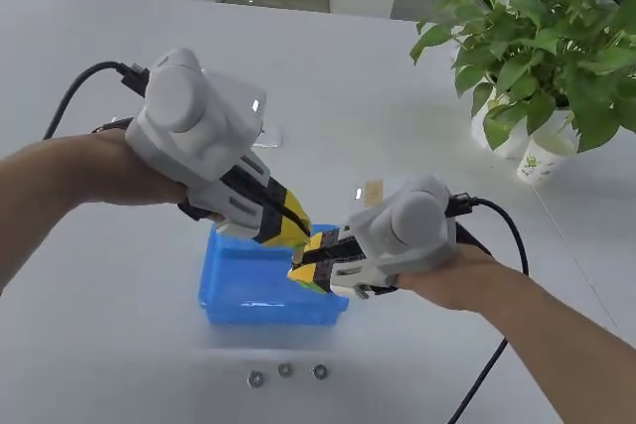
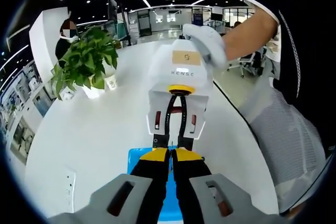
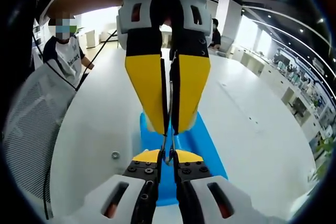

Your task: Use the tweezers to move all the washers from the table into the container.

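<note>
three washers (image 1: 285, 370) in a short row on the white table (image 1: 417, 96), on the near side of the blue container (image 1: 268, 311) and apart from its wall; none visible inside it. above the container, thin steel tweezers (image 3: 169, 124) pinched from both sides: left gripper (image 1: 291, 229) with jaws pressed together along the upper length, right gripper (image 1: 306, 271) with jaws clamped on the lower end, the two nose to nose. long axis of the tweezers lying along the line between the grippers, far left to near right, and not aimed at the washers. washers below and nearer than both sets of jaws, a little left of the right gripper, the closer of the two. by the look of it a handover or regrip, with no washer picked up yet; next move likely a swing of the tweezers down toward the near row. further out, a potted plant (image 1: 537, 47) at far right.
</note>
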The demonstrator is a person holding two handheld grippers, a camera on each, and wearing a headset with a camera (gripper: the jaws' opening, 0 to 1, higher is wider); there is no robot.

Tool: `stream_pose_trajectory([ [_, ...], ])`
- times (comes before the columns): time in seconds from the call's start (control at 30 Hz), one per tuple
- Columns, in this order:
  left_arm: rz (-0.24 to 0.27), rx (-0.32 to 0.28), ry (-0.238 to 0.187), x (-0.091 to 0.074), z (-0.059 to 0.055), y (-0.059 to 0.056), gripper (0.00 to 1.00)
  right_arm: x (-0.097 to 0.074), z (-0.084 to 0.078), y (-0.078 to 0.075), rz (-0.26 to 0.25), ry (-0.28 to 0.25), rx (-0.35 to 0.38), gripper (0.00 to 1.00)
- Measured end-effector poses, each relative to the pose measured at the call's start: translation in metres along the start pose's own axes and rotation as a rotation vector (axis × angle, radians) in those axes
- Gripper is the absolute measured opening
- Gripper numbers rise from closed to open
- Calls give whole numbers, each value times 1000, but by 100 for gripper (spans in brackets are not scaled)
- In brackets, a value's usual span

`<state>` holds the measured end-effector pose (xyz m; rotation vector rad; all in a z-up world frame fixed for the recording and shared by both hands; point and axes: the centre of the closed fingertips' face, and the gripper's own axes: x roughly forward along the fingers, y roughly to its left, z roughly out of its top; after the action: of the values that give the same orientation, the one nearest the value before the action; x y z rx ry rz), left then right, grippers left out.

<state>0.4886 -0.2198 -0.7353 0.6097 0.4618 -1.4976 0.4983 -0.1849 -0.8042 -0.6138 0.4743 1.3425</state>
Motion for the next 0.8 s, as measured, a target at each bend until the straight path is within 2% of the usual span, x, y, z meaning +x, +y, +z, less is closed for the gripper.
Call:
stream_pose_trajectory([
  [0.17, 9, -7, 0, 10, -7, 12, 6, 7, -10, -12, -8, 2, 9, 11],
  [0.4, 14, -18, 9, 21, -19, 23, 6, 18, -23, -22, 0, 18, 22, 11],
  [0.8, 16, -44, 18, 34, -37, 30, 6, 33, -41, -25, 30, 52, 32, 11],
])
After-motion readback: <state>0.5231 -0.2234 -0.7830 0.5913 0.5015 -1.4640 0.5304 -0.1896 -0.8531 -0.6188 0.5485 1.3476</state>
